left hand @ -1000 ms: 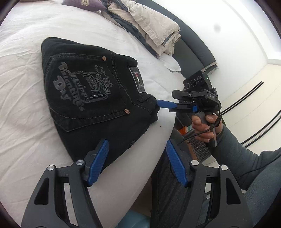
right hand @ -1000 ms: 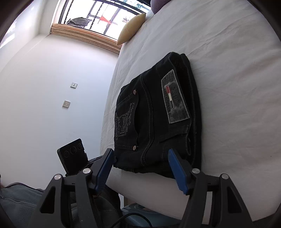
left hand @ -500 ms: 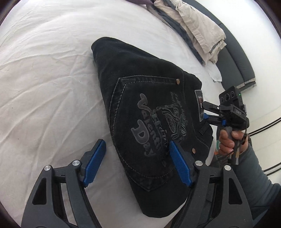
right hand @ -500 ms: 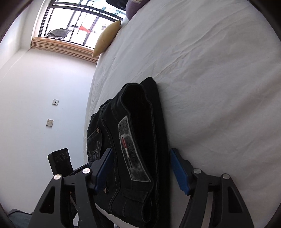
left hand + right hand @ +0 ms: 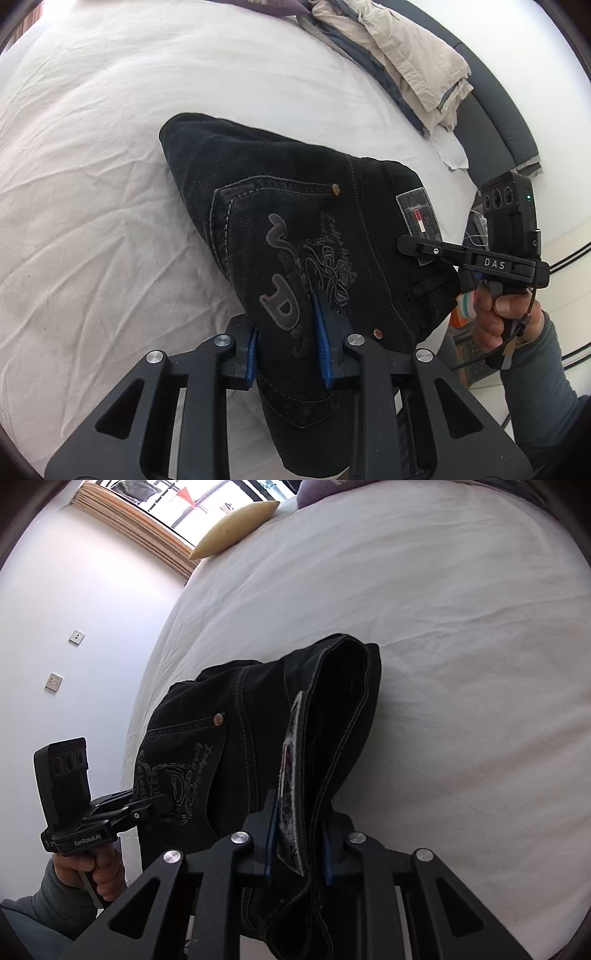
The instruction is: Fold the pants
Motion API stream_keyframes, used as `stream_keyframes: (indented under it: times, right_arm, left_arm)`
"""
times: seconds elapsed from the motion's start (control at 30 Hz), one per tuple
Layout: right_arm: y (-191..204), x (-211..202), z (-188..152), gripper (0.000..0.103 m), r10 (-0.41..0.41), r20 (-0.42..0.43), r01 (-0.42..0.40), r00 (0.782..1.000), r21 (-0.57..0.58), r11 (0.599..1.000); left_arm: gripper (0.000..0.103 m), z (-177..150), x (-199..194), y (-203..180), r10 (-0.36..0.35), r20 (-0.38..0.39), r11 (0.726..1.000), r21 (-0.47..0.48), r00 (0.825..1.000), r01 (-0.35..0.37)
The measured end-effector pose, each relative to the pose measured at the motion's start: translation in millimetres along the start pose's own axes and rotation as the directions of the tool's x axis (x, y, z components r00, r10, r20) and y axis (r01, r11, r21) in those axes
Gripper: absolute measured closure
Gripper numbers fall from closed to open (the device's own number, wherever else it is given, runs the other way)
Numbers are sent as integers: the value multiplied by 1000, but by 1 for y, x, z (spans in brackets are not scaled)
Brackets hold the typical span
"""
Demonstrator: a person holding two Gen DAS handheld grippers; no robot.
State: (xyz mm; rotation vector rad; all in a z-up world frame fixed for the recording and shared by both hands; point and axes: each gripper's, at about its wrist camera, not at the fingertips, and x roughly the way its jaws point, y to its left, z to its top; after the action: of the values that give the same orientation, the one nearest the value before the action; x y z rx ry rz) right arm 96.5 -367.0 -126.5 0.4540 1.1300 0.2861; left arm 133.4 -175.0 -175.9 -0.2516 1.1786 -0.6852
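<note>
With both grippers clenched on the folded black pants (image 5: 303, 229) at the bed (image 5: 92, 184) edge, left gripper (image 5: 286, 347) pocket-side, right gripper (image 5: 297, 845) waistband: uneven lift risks layers slipping, fold opening.

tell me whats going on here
A person is working on folded black jeans on a white bed. The left gripper is shut on the pocket end, and the right gripper is shut on the waistband by the patch. Both ends look pinched up, likely for a lift or another fold.
</note>
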Motion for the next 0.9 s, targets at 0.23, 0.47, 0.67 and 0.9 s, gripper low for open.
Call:
stream_keyframes:
  times: [0.23,0.47,0.67,0.9]
  right_arm:
    - [44,-18,41,83,49,93,-39,994,-106,994]
    - [60,30,111,83,115,112,-103,987,-106,989]
    - [45,98,130,83,112,49,-111,992,-29,993]
    - [6,119,115,63,154,59,-159,986,85,984]
  left_arm:
    - [81,34,-54,14,30,109,999,18,994,-32]
    - [81,97,-82,63,123,165,991,35,979,-130]
    - [81,125,-63,126,200,131,979,23,971,-205]
    - [65,114,-46,160,238,139,971,-7,961,-240]
